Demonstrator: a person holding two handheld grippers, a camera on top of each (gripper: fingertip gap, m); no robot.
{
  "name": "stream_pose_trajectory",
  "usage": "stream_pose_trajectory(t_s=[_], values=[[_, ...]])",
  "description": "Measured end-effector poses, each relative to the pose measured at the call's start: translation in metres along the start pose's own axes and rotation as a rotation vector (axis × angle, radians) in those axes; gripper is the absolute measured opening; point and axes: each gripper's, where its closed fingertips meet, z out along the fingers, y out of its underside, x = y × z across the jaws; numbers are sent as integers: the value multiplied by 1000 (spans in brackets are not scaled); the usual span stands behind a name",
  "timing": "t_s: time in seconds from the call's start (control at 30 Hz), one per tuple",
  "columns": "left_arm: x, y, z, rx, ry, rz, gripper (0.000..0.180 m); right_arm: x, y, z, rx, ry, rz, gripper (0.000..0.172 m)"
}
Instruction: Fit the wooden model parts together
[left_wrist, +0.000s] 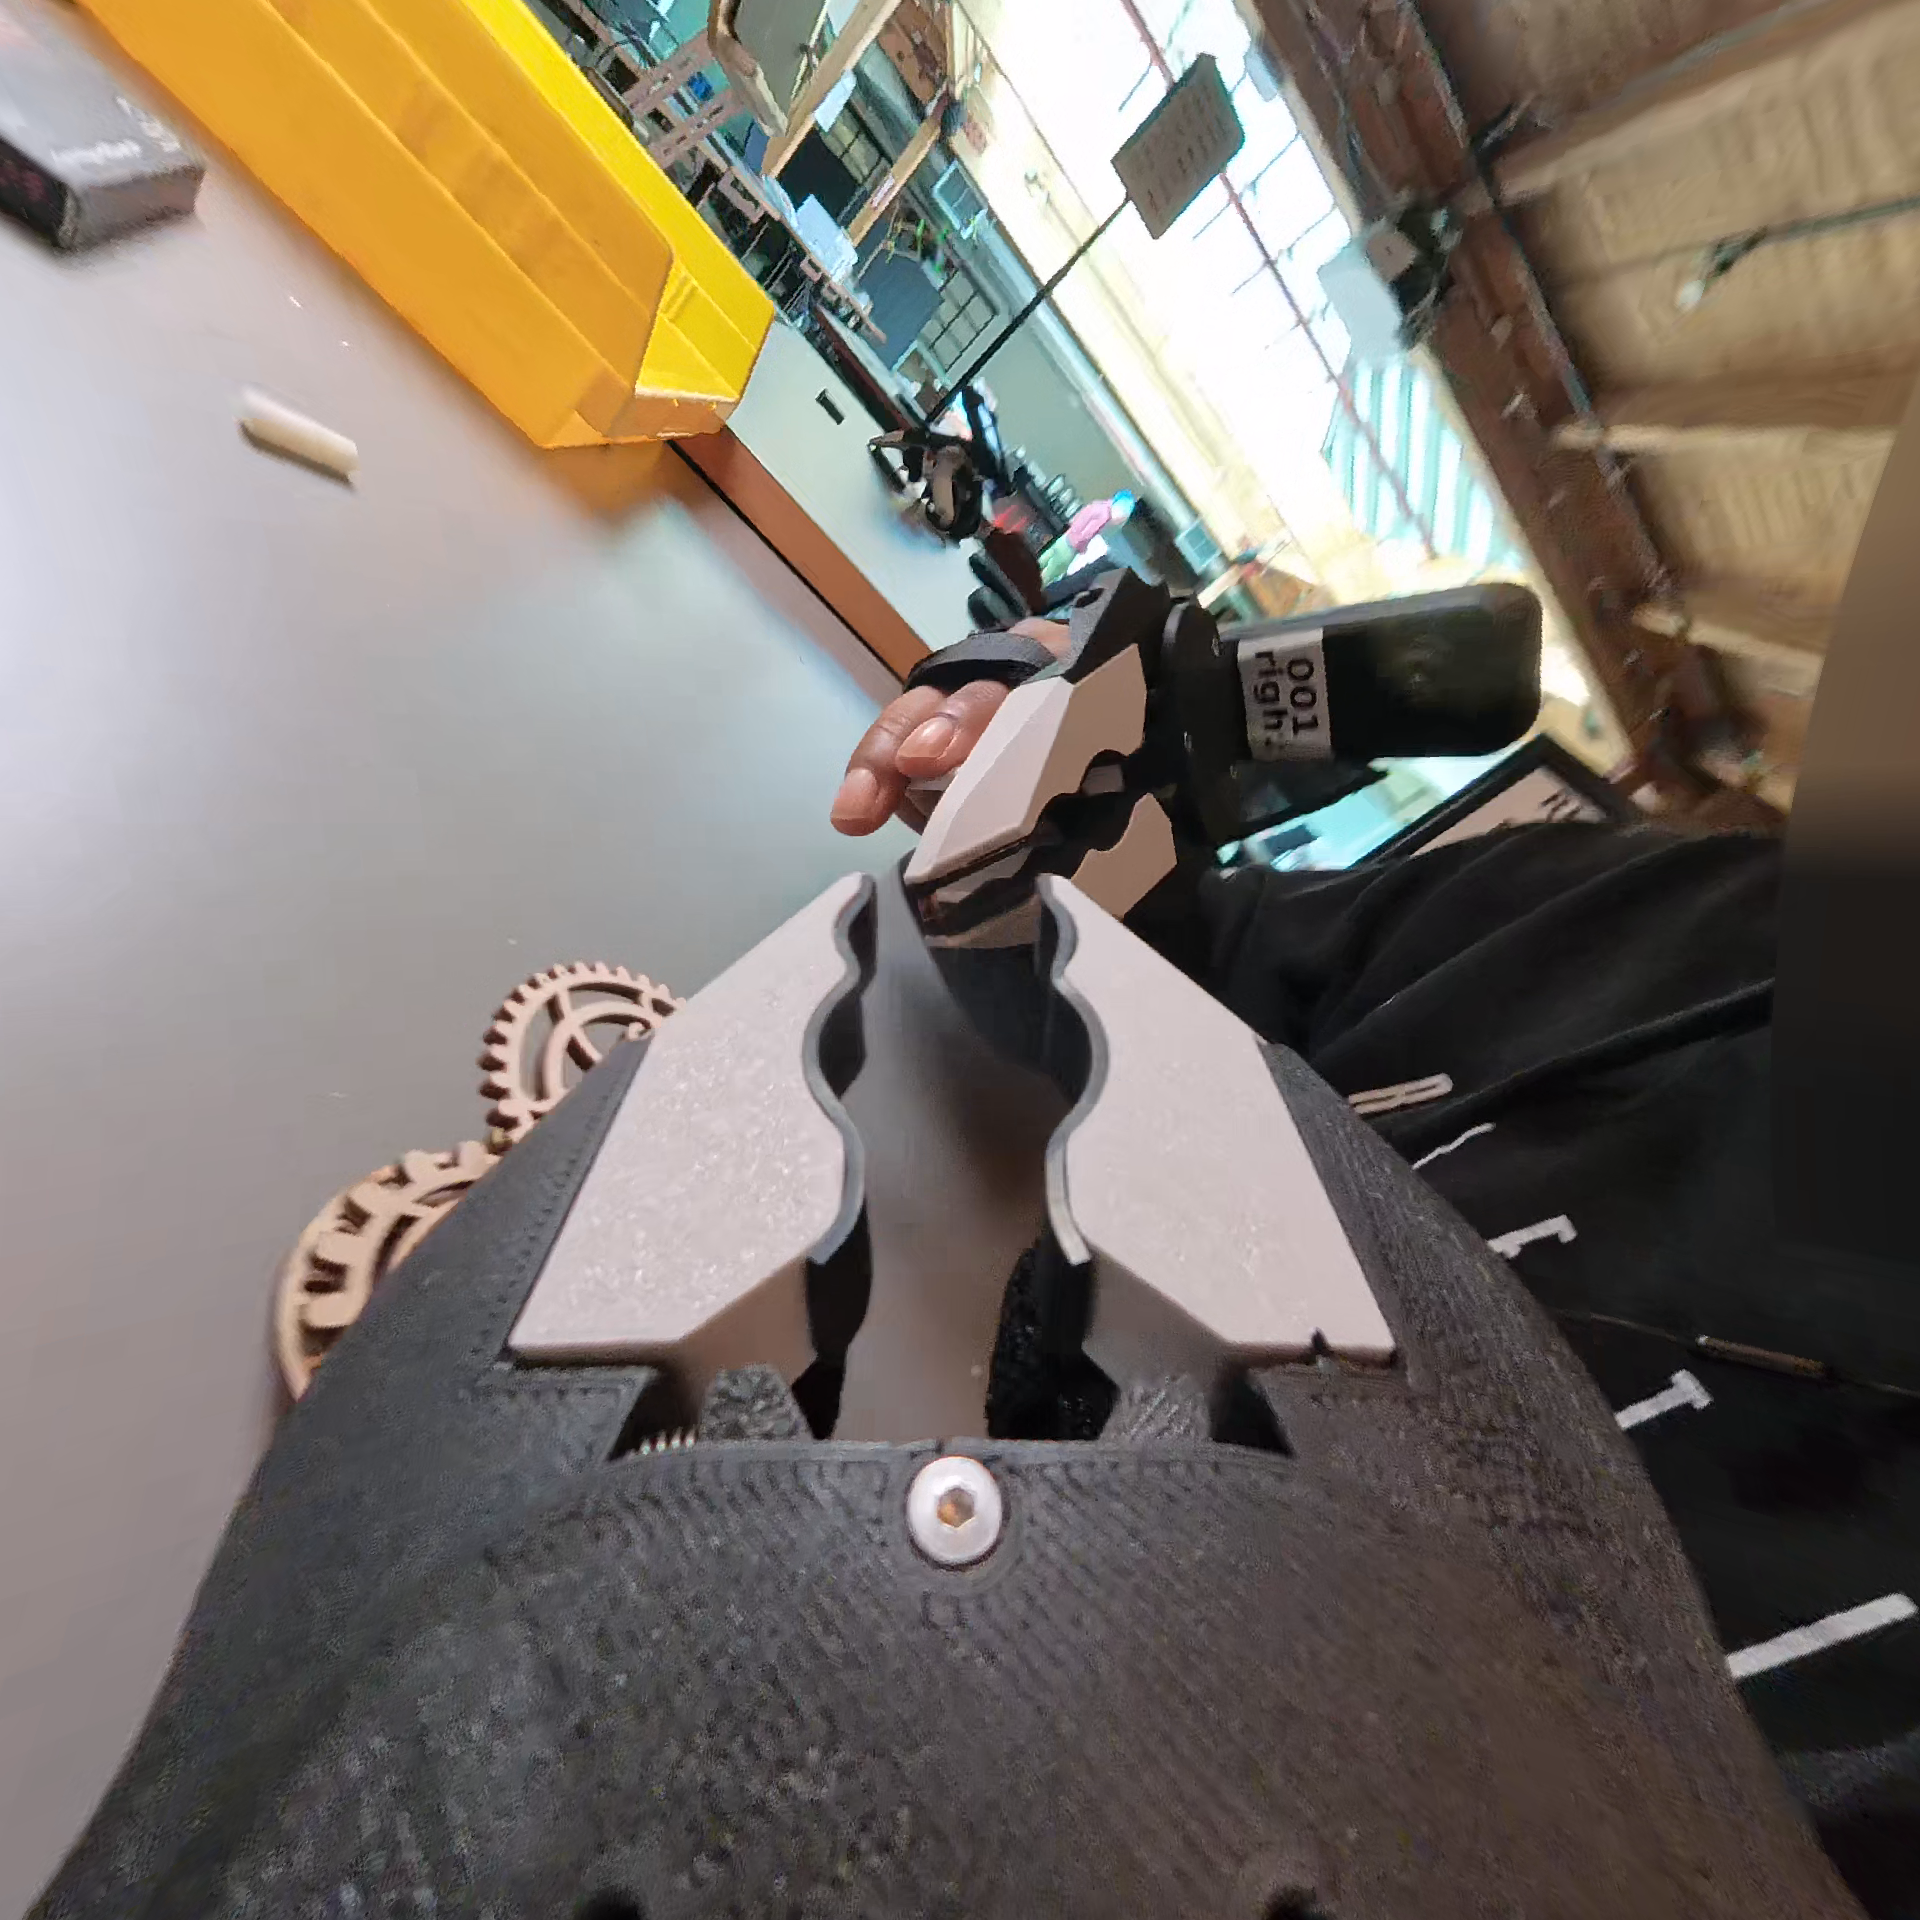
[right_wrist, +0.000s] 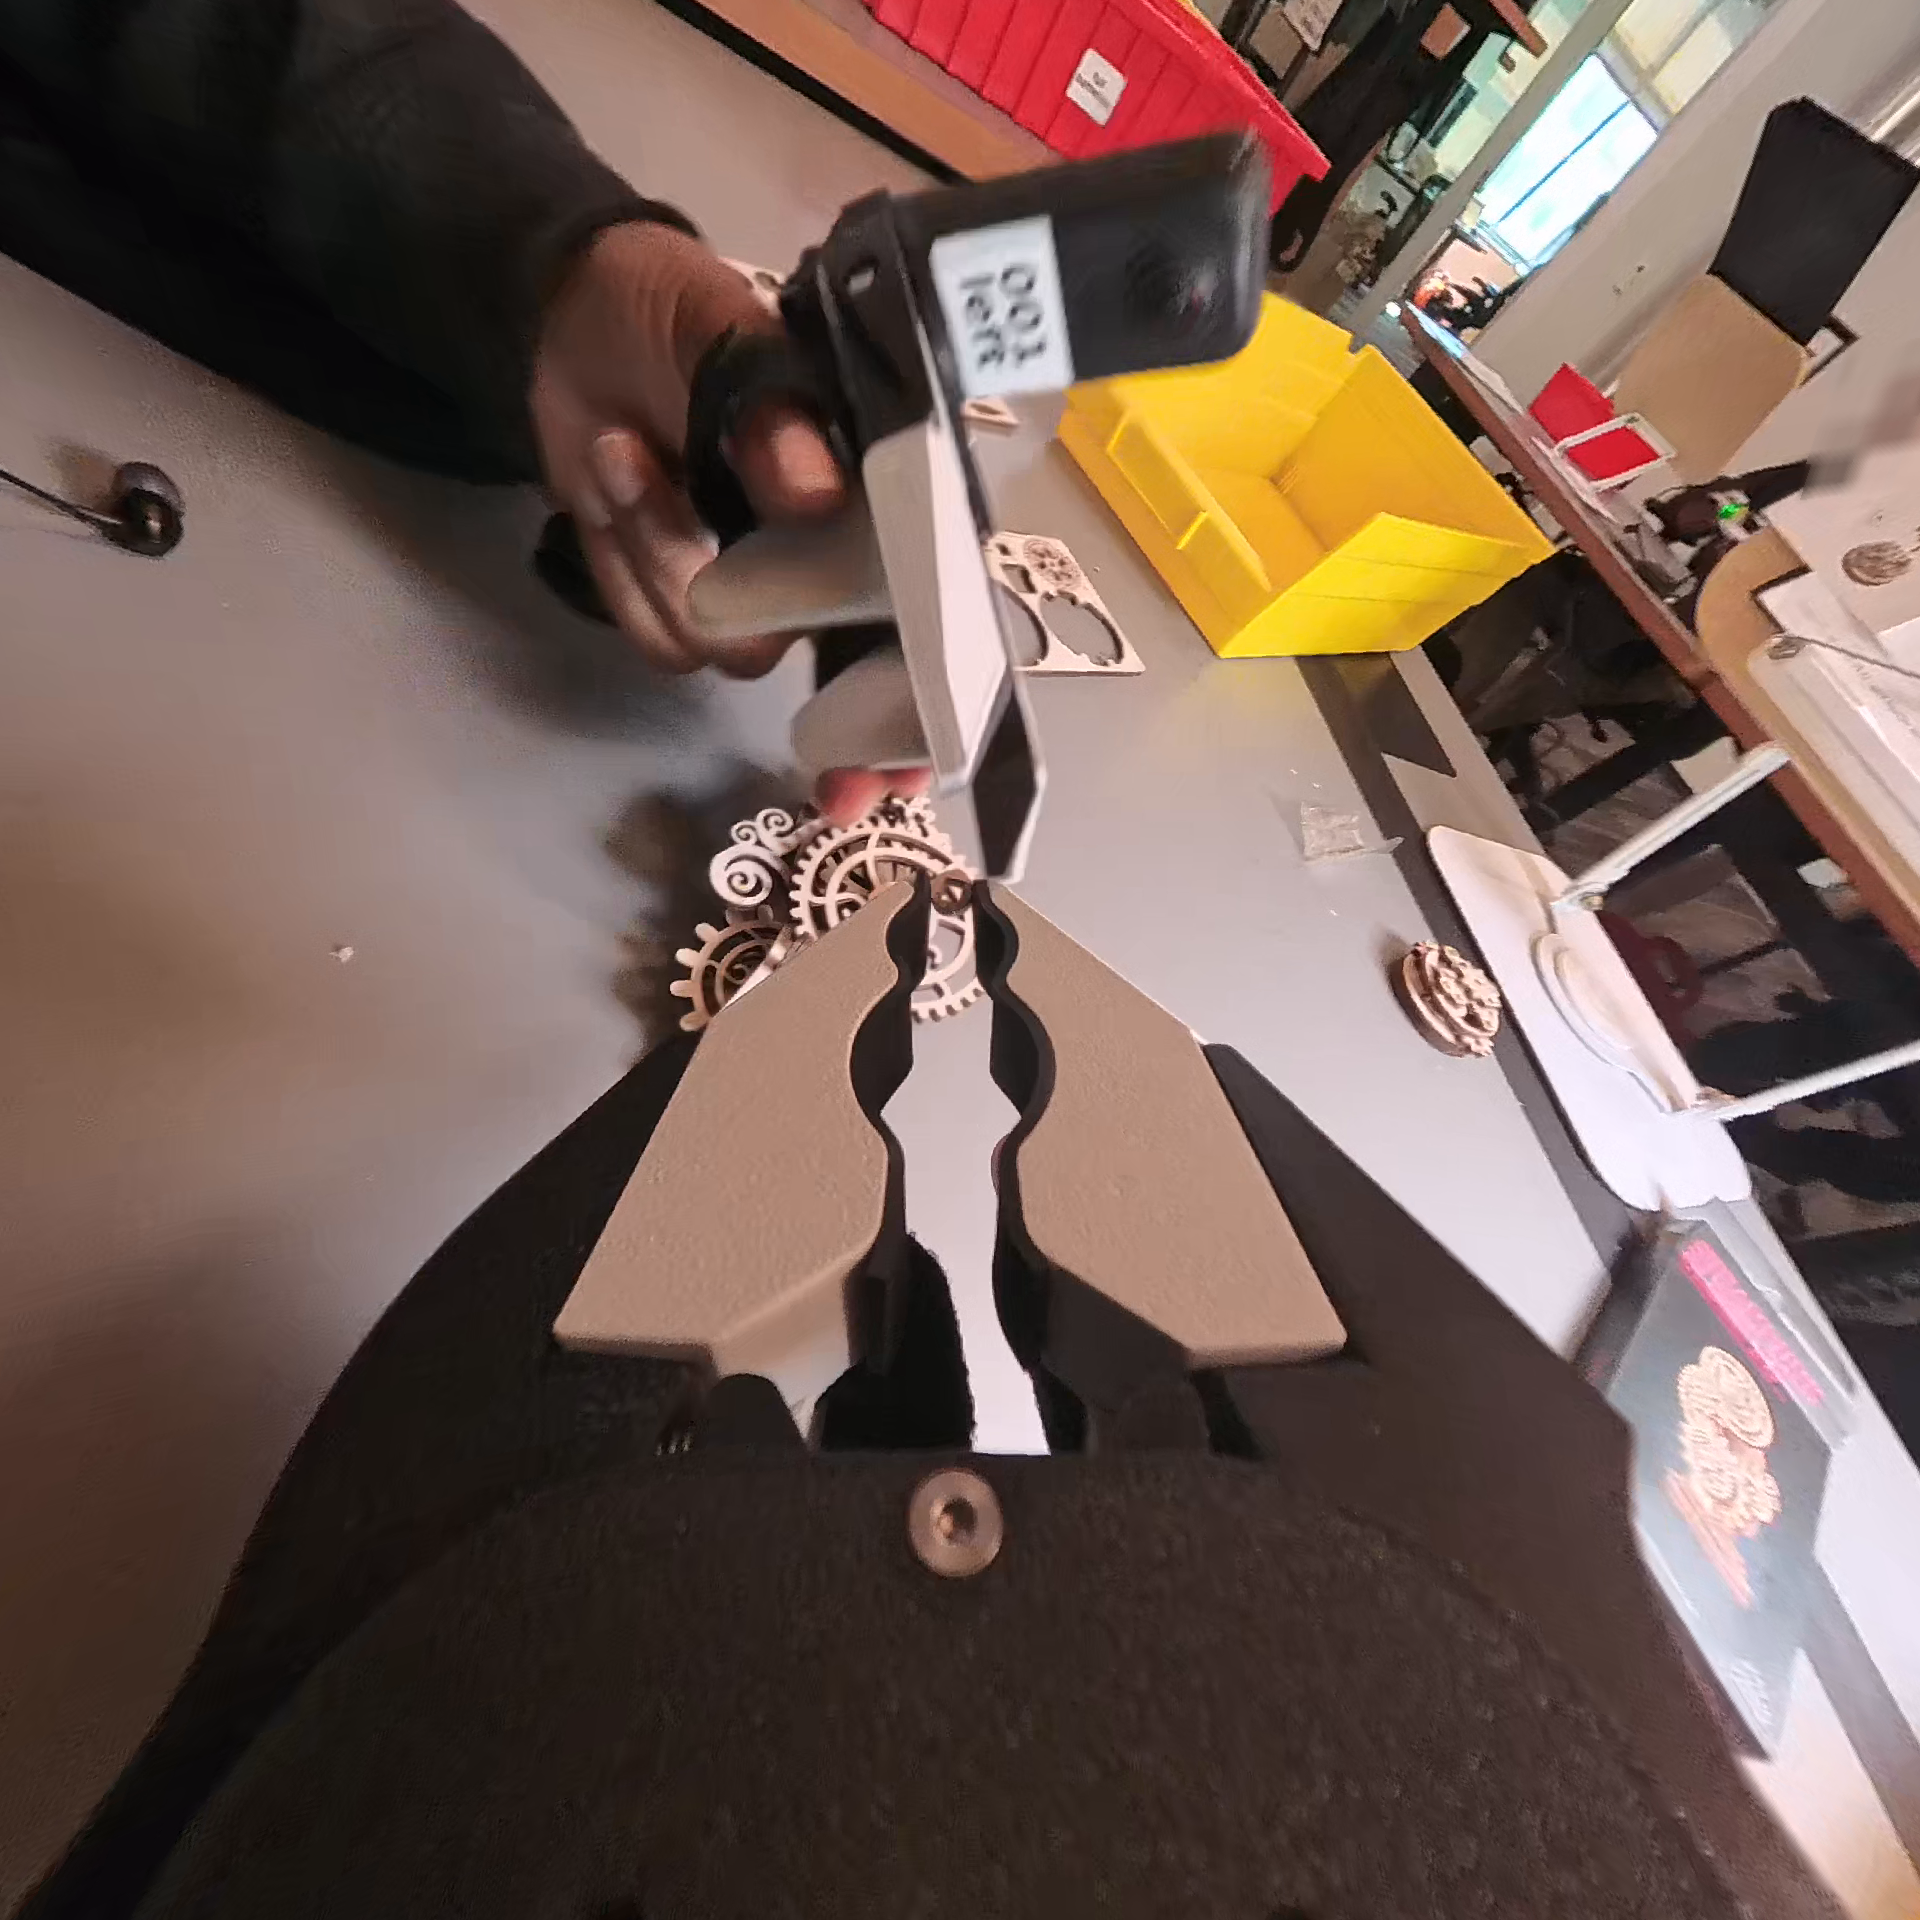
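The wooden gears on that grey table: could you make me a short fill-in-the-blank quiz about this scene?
1. The storage bin on the table is coloured ____.
2. The wooden gears have ____ around their rims.
3. The right gripper pinches a small round ____ piece.
4. The left gripper has its jaws ____.

Missing words: yellow; teeth; wooden; open

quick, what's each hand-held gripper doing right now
Left hand-held gripper: open, holding nothing.
Right hand-held gripper: closed on a small round wooden piece at its fingertips.
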Motion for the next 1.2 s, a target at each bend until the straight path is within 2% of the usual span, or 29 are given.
stream_pose_trajectory(t_s=[0.07, 0.17, 0.27, 0.37, 0.57, 0.97, 1.2], values=[[-5, 0, -12, -112, -88, 193, 46, -6, 7, 0, -15, -66, 39, 6], [-43, 9, -46, -366, -384, 501, 57, -16, 22, 1, -62, -168, 94, 6], [-71, 36, -73, -594, -515, 580, 67, -23, 37, 1, -117, -238, 127, 6], [-82, 54, -74, -679, -525, 613, 67, -32, 53, 3, -195, -278, 119, 6], [-89, 48, -63, -636, -527, 647, 55, -50, 61, 8, -265, -338, 67, 6], [-110, 18, -53, -522, -631, 727, 39, -78, 40, 18, -214, -412, 28, 6], [-97, 7, -66, -466, -615, 725, 37, -38, 17, 14, -166, -359, 125, 6]])
